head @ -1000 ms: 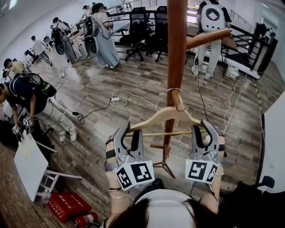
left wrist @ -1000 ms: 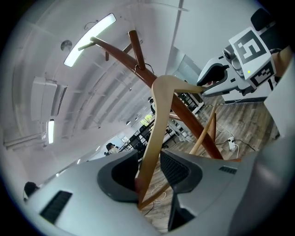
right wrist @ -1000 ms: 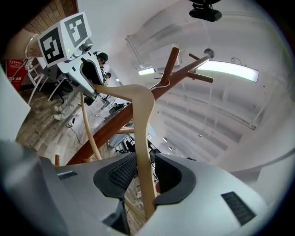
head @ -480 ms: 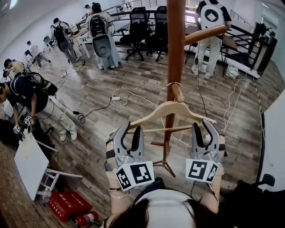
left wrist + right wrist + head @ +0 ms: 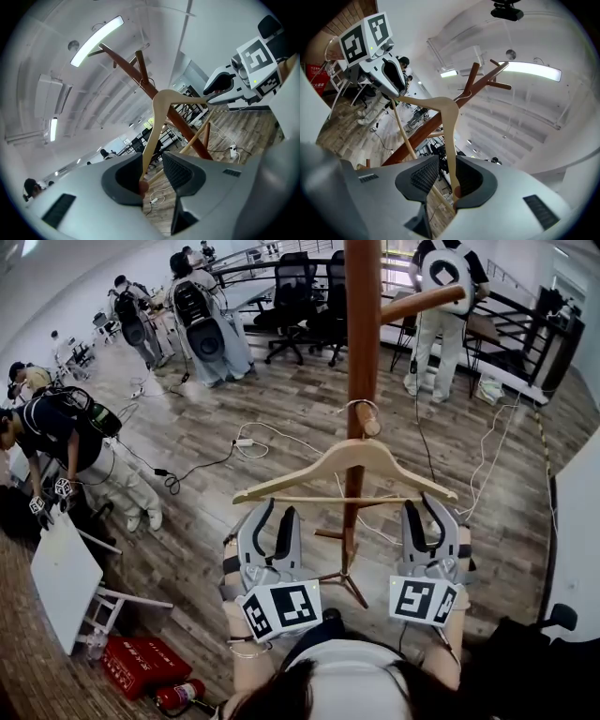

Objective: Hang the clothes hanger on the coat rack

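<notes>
While the wooden clothes hanger hangs from a peg of the coat rack, the left gripper and right gripper stand open, unclamped, around the hanger's ends.

A big office room: wood floor, black wheeled chairs, white table, loose cables, people with backpacks.

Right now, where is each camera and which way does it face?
Head view: on the person's head, facing steeply down at hanger, coat rack; left gripper, right gripper show.
Left gripper view: on left gripper, facing up along its parted jaws; right gripper shows.
Right gripper view: mirrored; left gripper shows.
All share the hanger.
</notes>
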A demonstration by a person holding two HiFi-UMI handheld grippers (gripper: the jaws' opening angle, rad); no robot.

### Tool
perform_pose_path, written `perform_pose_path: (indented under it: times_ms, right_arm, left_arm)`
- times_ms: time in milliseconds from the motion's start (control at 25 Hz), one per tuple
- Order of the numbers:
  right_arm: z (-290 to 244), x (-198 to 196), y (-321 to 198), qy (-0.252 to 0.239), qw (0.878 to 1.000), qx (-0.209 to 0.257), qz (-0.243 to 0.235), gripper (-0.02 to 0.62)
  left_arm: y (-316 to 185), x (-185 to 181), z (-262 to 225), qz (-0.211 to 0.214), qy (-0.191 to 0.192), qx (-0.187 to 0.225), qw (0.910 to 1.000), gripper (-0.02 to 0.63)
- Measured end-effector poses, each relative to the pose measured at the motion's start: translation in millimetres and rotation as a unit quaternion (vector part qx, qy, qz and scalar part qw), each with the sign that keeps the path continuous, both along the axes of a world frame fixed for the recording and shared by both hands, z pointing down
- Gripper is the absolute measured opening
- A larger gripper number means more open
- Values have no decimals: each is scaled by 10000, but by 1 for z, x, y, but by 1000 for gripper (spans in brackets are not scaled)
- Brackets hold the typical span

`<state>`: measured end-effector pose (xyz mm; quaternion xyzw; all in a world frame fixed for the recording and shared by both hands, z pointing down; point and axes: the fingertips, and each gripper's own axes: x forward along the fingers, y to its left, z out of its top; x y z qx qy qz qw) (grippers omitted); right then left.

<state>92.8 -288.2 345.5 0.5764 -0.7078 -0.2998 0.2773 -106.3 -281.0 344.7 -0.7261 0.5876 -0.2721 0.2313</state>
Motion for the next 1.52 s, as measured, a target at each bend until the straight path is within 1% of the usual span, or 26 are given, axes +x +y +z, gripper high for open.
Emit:
perform_pose_path:
  times_ms: [160,320,560,680,800,880,1000,1120,1320,1520]
  right_arm:
    - [3,-1,8,-51,9999,-45,-99,124]
    - [7,-4,14,-248,9991,-175,-301,123]
    - [4,-1,33,-566,9971,-230,-461,112]
    - [5,2,46,-696,9961,-256,-482,107]
    - [7,4,58,-849,9947,-305,-496,99]
    - [7,6,65,-959,9936,-317,-515,91]
    - [7,8,75,-1034,9926,-313,-552,71]
    - [9,10,85,-1165,9906,-363,-619,64]
    - [12,12,97,-1273,9884,-404,-728,60]
    - [9,14,103,-1525,9843,-456,-762,58]
  left_arm:
    - [12,4,1,31,103,-28,9999,143]
    - [21,8,-3,82,280,-49,9996,141]
    - [40,16,-6,63,408,-26,9991,129]
    - [53,19,2,126,364,-59,9992,110]
    - [64,23,5,117,482,-92,9987,104]
    - [71,25,9,151,491,-106,9986,91]
    - [84,28,11,145,634,-147,9978,63]
    - [95,31,14,109,791,-188,9966,44]
    - [110,36,17,77,940,-212,9953,32]
    - [117,42,13,127,1161,-138,9931,18]
